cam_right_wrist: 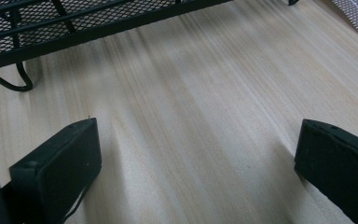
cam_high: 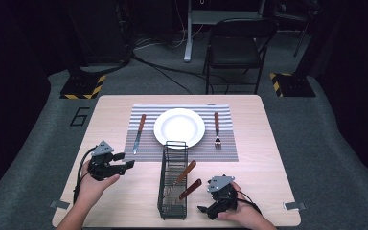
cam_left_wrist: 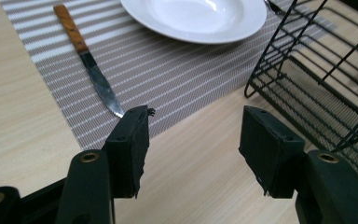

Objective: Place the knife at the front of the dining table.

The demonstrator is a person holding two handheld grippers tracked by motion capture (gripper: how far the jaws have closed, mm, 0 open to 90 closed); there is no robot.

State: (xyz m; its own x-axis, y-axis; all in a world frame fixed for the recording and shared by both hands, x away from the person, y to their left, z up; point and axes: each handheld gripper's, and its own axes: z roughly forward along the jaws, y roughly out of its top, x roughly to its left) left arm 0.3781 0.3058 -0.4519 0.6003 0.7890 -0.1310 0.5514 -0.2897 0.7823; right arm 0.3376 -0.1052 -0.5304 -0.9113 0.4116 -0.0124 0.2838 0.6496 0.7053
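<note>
Setting the scene: a person at a desk (cam_high: 110,196) works a hand-held gripper in each hand beside a half-laid place setting.
Right hand-held gripper (cam_high: 206,209): nearest the front edge, jaws spread wide over bare wood, holding nothing; its tips point toward the foot of the rack.
Rack (cam_high: 173,191): a black wire basket lying lengthwise, front to back, between the two hands; two wooden-handled pieces of cutlery (cam_high: 186,178) lean out of it toward the right side.
Nearer hand: the right one sits just beside those handles; the left one is well apart from them, across the rack.
Left hand-held gripper (cam_high: 128,164): released, nothing between its jaws, aimed across the desk toward the rack and the near corner of the mat.
Knife (cam_left_wrist: 89,70): already laid on the striped mat (cam_left_wrist: 177,79), left of the plate, long axis running front to back, blade toward the person; it lies ahead and to the left of the left jaws, not touched.
Plate (cam_high: 179,127): white, centred on the mat.
Fork (cam_high: 217,128): on the mat right of the plate, parallel to the knife.
Likely next reach: judged from this layout, the cutlery left in the rack, best approached from the right.
</note>
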